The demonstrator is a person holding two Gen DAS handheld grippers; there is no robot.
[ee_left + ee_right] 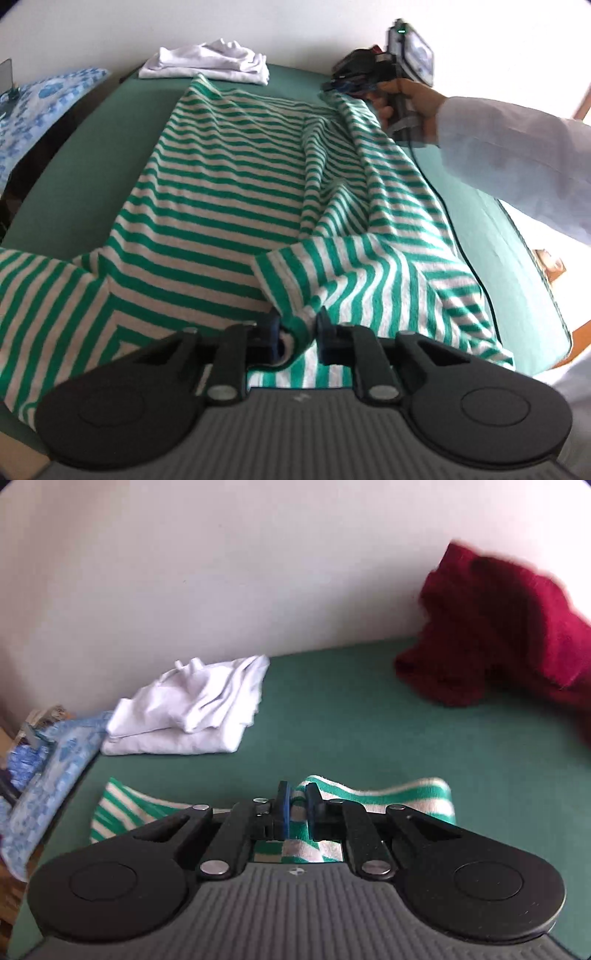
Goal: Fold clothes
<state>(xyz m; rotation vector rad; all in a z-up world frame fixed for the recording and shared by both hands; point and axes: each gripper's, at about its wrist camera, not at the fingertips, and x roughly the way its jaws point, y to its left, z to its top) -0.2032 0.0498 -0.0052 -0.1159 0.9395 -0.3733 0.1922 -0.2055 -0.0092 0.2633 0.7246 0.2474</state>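
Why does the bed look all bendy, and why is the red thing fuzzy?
Left wrist view: the fisheye lens curves the green bed edge, and window light washes out the right side. Right wrist view: the red garment is smeared by blur near the bright corner, while the white clothes look sharper.

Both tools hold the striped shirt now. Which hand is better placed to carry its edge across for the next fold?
Probably the right tool: it pinches the green-and-white striped cotton shirt at its far raised edge. The left tool only grips the near edge.

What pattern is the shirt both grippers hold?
Green and white stripes on the shirt, clearest in left wrist view.
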